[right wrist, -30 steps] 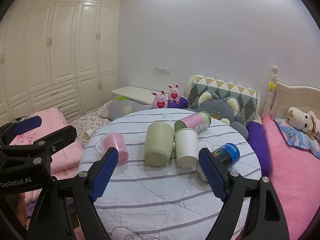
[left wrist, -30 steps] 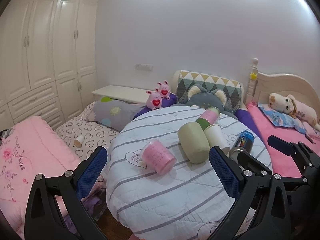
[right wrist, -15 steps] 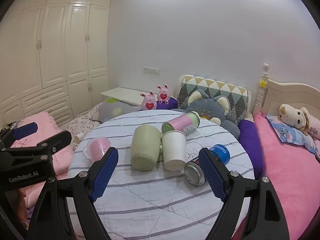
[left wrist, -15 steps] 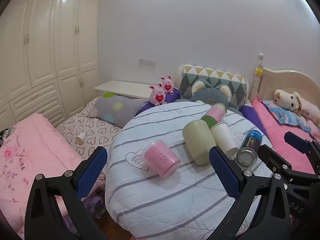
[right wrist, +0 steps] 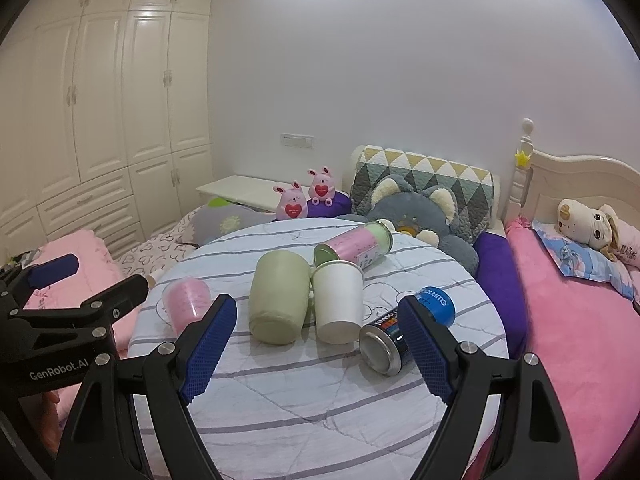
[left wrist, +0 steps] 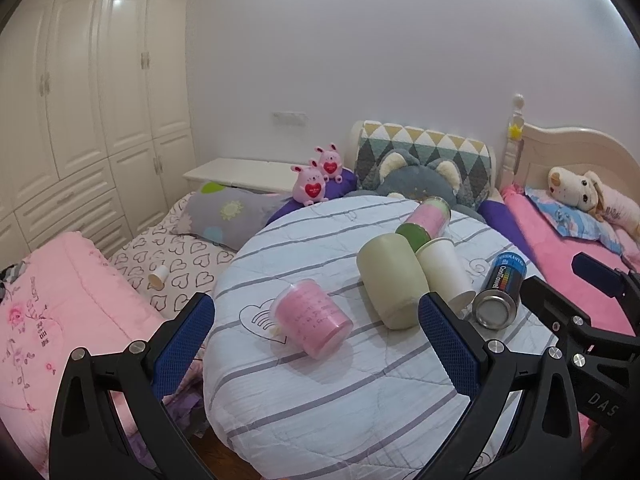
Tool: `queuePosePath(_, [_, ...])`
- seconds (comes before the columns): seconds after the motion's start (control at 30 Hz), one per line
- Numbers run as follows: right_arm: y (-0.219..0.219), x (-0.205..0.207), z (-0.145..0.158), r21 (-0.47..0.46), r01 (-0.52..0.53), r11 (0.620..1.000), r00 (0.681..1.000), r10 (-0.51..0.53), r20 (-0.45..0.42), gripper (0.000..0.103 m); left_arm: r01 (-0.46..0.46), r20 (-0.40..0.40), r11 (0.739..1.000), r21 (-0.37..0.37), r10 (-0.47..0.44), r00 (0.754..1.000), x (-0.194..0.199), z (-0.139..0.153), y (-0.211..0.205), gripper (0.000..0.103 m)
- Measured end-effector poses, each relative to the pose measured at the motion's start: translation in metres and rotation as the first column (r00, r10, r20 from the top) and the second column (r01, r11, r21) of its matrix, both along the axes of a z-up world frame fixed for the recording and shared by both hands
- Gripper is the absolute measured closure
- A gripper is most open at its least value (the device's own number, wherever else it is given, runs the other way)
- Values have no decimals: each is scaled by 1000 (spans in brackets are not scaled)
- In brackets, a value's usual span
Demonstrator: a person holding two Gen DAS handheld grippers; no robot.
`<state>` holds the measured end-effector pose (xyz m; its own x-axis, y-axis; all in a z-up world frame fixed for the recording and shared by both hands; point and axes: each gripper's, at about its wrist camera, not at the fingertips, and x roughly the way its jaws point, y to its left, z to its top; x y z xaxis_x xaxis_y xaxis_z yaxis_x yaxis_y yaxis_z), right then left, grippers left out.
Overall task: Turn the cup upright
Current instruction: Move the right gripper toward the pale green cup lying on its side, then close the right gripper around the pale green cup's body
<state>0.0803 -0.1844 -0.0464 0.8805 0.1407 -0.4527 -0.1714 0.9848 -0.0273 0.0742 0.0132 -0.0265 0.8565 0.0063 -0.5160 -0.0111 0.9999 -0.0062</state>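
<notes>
Several cups lie on their sides on a round table (left wrist: 340,392) with a striped white cover (right wrist: 320,392). A pink cup (left wrist: 310,326) (right wrist: 186,306) lies at the left. A pale green cup (left wrist: 394,282) (right wrist: 278,298) and a white paper cup (left wrist: 444,276) (right wrist: 338,300) lie side by side in the middle. A pink-and-green canister (left wrist: 426,222) (right wrist: 354,248) lies behind them, and a blue-capped can (left wrist: 500,290) (right wrist: 400,330) at the right. My left gripper (left wrist: 316,348) is open and empty in front of the pink cup. My right gripper (right wrist: 316,352) is open and empty in front of the green and white cups.
Beds with pink blankets (left wrist: 48,312) (right wrist: 580,340) flank the table. Plush toys (right wrist: 420,208) and pillows sit behind it. White wardrobes (left wrist: 80,120) line the left wall. Each gripper shows at the edge of the other's view: the right (left wrist: 580,312), the left (right wrist: 60,312).
Both grippers have drawn back and risen slightly, so the table looks a little lower and farther. Both stay open. The cups have not moved.
</notes>
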Motion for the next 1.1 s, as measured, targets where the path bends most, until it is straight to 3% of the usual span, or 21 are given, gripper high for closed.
queuePosePath(0.4, [11, 26, -12, 14, -32, 999, 998, 33, -47, 19, -52, -14, 998, -26, 52, 999, 21, -6, 24, 0])
queuePosePath(0.83, [47, 76, -57, 58, -86, 995, 979, 95, -181, 19, -71, -73, 997, -34, 68, 995, 60, -26, 49, 0])
queuePosePath(1.1, [59, 107, -78, 60, -18, 998, 967, 33, -254, 19, -66, -102, 997, -42, 62, 993, 81, -38, 59, 0])
